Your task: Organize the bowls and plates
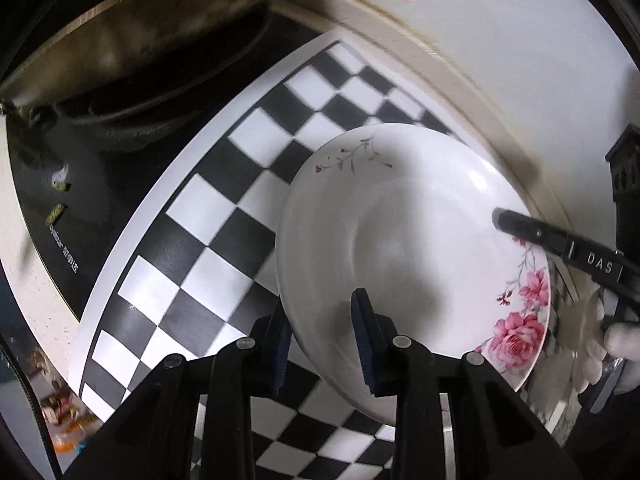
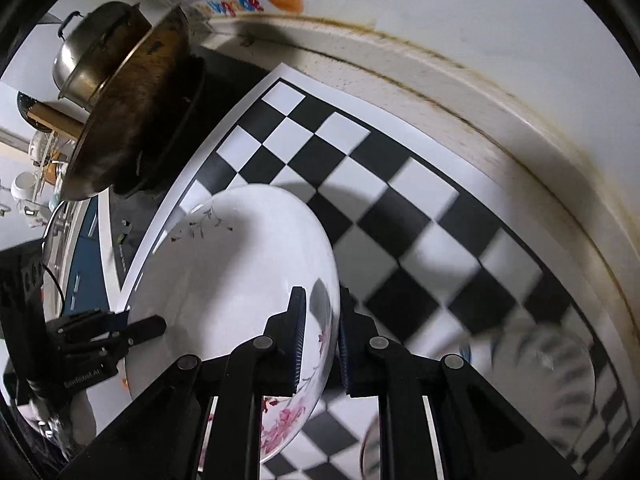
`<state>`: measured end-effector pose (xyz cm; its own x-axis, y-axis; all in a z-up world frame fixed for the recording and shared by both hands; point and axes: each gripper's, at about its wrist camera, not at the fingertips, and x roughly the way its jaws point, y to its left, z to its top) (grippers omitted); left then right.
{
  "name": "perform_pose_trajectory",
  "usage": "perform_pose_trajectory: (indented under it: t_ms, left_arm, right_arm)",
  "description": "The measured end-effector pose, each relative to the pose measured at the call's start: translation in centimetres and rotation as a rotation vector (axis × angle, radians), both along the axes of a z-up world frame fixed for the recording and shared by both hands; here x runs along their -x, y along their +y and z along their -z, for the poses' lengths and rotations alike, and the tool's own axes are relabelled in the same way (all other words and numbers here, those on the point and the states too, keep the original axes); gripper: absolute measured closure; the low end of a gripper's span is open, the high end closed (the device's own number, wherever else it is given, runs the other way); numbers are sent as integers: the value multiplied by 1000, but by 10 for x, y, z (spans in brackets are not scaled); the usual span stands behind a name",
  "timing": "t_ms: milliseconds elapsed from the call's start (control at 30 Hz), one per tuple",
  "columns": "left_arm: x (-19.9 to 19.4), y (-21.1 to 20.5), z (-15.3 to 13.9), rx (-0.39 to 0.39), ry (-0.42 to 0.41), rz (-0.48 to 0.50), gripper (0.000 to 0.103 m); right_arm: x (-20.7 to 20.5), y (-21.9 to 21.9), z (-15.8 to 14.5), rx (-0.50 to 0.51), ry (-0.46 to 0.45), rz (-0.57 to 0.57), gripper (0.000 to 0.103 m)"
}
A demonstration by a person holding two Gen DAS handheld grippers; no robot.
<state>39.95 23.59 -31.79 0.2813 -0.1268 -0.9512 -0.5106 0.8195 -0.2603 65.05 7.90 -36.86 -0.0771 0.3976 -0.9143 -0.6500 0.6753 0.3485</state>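
A white plate with pink roses is held tilted above a black-and-white checkered mat. My left gripper is shut on the plate's near rim, one finger under and one on top. My right gripper is shut on the opposite rim of the same plate. The right gripper's finger also shows in the left wrist view, and the left gripper shows in the right wrist view. A blurred glass dish lies on the mat at lower right.
A dark wok sits on a black stove at the left, with a steel pot behind it. A stained white wall edge borders the mat at the back. Small food scraps lie on the stove surface.
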Motion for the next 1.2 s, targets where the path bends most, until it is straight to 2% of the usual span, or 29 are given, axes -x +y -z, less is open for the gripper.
perform_pose_trajectory:
  t_ms: [233,433,633,800,1033,1200]
  left_arm:
    - [7,-45,-37,-15,-61,206,77]
    - [16,-109,-43,2,-72,402,77]
    - [32,-160,-27,17,-36,548,77]
    - [39,-186,-10,1,6,623,77]
    - [41,-196,6,-27,46,660,77]
    - [45,-199,15,-37,67,669,77]
  right_arm:
    - [51,-93,-52,-50,-52,195,86]
    - [123,-191,-72,-54,-84,378,86]
    - [202,-265,-55,-29,-52,544,86]
    - [242,-292,-29,-10,-10,632,86]
    - [267,-307,-5,-10,25,686,86]
    - [268,-306,4,13,40,694,86]
